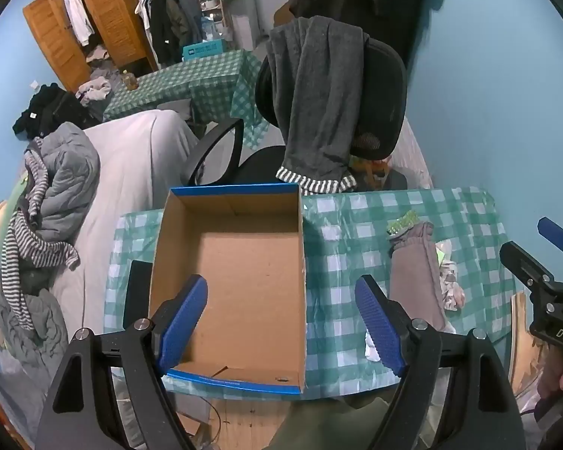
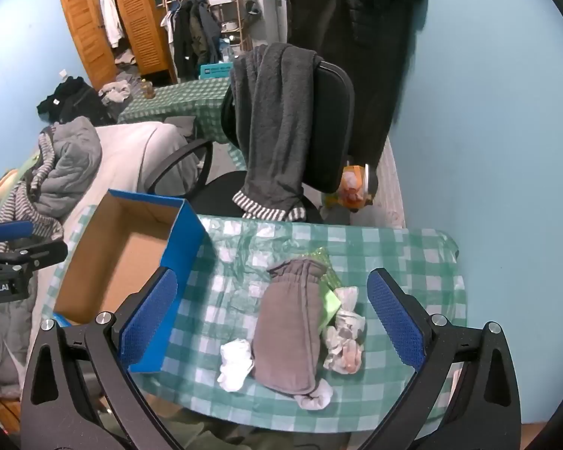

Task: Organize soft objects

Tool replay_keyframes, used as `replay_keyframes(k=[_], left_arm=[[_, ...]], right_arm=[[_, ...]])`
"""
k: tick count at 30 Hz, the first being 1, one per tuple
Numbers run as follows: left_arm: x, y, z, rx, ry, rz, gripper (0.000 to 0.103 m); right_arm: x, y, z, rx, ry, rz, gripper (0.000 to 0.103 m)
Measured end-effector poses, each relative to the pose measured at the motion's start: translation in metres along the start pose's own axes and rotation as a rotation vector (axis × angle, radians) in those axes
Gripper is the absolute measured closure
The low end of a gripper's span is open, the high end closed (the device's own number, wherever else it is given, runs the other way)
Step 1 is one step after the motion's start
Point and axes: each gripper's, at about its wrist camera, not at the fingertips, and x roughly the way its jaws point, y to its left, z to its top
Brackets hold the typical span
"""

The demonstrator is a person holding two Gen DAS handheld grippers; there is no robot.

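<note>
Both hand-held grippers, left (image 1: 281, 322) and right (image 2: 272, 322), are held fully open and empty. Soft objects (image 2: 287, 322) lie near the counter's (image 2: 413, 247) front edge, beside the empty box (image 2: 116, 262); a first pickup is judged pending.

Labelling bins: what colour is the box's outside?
Blue outside, plain brown cardboard inside; the box shows it best in the right wrist view.

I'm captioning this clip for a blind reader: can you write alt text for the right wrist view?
The open right gripper hovers over a grey-brown sock lying among small white and patterned socks on a green checked tablecloth. An empty cardboard box with blue outer walls sits to the left; a chair draped with a grey garment stands behind.
</note>
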Motion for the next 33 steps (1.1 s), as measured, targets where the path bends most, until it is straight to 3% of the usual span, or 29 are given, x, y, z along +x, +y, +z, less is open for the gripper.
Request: replay_keyframes(k=[33], left_arm=[[-0.0056,-0.0052,-0.0021,-0.001,-0.015,-0.002,0.021]], right_arm=[[-0.0001,-0.0021,-0.0003,0.002,0.004,0.003,0.002]])
